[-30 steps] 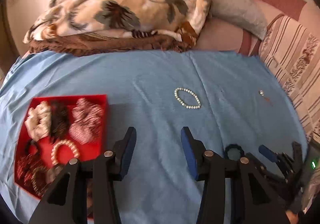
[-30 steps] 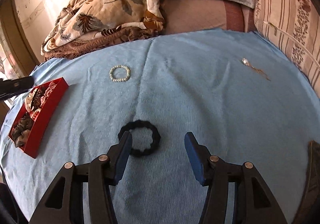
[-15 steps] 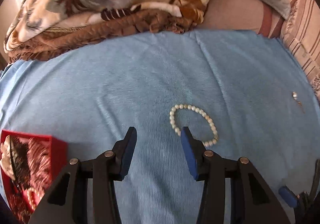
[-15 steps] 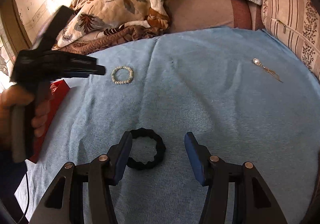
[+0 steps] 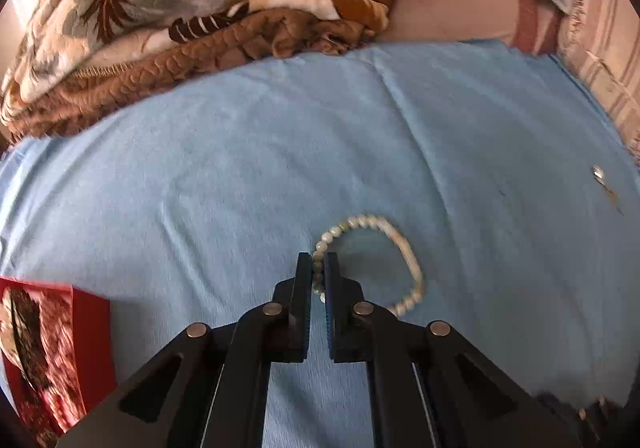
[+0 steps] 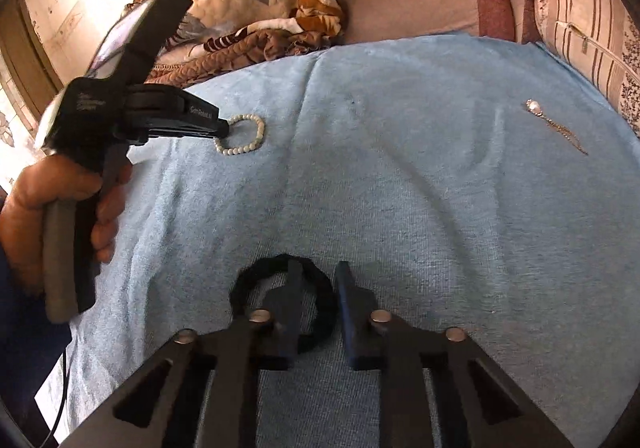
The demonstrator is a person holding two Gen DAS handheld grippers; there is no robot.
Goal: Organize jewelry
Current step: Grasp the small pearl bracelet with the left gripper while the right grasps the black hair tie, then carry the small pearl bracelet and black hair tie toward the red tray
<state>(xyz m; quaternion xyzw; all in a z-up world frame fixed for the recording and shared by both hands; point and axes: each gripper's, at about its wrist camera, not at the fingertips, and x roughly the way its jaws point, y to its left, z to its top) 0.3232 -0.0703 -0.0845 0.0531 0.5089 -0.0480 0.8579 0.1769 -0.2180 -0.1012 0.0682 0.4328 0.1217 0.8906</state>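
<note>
Left wrist view: left gripper point(image 5: 319, 268) nearly closed, pinching pearl bracelet point(image 5: 404, 244) at near-left side, on blue cloth point(image 5: 200, 176); red box point(image 5: 90, 332) at lower left. Right wrist view: right gripper point(image 6: 318, 280) partly open, straddling right rim of black bracelet point(image 6: 244, 284), no grip; earring point(image 6: 556, 126) well apart, far right.

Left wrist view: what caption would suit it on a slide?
Left gripper pinching a pearl bracelet on the blue bedsheet, red jewelry box alongside.
</note>
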